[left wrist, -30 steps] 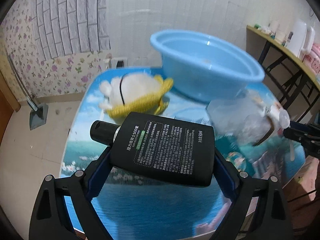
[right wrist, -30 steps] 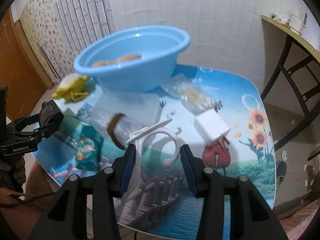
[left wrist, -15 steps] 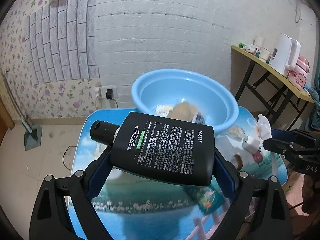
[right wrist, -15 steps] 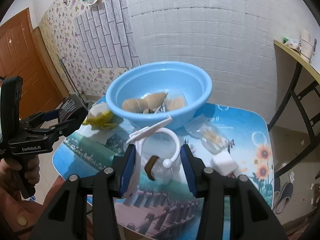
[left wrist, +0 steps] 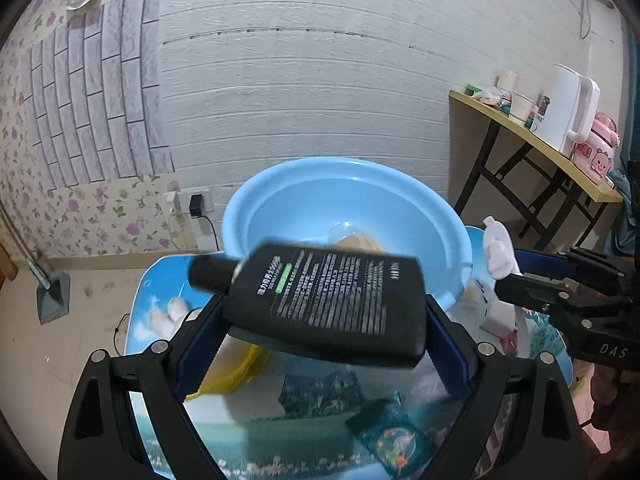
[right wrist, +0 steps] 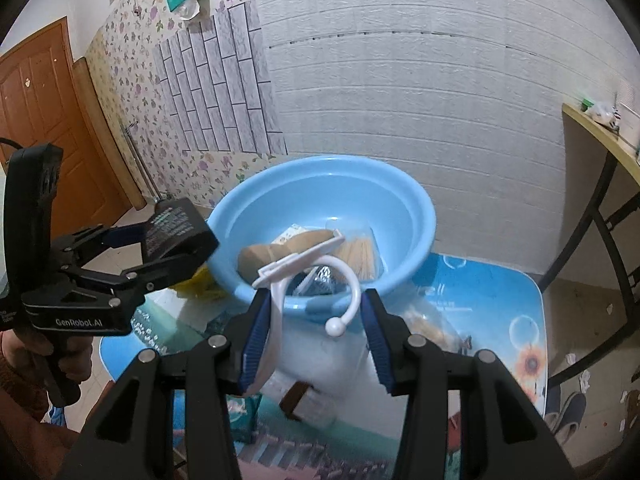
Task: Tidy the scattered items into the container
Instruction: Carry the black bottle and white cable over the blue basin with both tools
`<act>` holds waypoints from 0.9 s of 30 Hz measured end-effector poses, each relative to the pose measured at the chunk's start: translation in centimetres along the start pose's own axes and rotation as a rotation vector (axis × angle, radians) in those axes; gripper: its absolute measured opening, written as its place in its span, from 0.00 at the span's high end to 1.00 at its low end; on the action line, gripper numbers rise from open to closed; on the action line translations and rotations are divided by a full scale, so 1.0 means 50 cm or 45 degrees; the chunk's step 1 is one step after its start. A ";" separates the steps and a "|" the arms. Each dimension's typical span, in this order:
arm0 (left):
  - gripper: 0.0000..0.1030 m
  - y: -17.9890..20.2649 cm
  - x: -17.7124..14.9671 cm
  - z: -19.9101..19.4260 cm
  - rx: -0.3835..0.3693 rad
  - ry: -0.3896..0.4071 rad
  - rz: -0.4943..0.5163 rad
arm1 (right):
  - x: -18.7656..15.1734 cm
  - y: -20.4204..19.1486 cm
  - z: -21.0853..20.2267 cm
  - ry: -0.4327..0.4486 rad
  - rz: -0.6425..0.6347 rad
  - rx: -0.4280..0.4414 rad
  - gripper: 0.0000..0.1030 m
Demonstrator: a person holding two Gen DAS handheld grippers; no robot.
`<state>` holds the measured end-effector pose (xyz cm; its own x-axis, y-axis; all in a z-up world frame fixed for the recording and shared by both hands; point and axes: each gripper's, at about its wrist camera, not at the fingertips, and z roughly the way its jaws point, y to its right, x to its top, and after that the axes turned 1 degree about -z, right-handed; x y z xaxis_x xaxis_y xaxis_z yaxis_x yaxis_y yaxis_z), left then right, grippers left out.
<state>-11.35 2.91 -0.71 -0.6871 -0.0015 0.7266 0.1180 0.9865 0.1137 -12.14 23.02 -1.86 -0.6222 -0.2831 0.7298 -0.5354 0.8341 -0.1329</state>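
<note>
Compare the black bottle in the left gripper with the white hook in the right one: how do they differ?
The black bottle is a flat, solid slab with printed text; the white hook is a thin, open curved piece ending in a ball. The bottle spans the left gripper from pad to pad, while the hook sits against one pad of the right gripper with space inside its curve. Both are lifted off the table, near the blue basin.

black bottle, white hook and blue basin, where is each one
black bottle [left wrist: 332, 304], left wrist view, printed label face
white hook [right wrist: 356, 288], right wrist view, curved arm
blue basin [right wrist: 416, 200], right wrist view, far rim
</note>
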 end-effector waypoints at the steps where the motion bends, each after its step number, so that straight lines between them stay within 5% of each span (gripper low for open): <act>1: 0.13 0.002 0.005 0.005 -0.003 0.004 0.005 | 0.005 0.003 0.008 -0.004 0.000 0.001 0.57; 16: 0.13 0.035 0.045 0.092 0.007 -0.020 0.136 | 0.025 0.032 0.099 -0.085 -0.004 0.013 0.57; 27: 0.13 0.035 0.026 0.132 -0.089 -0.122 0.123 | 0.041 0.037 0.151 -0.133 -0.034 0.011 0.57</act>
<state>-16.77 5.72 -4.06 -0.7348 0.1119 0.6689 0.2342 0.9675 0.0954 -18.72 20.41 -5.68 -0.6637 -0.3535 0.6592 -0.5571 0.8217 -0.1203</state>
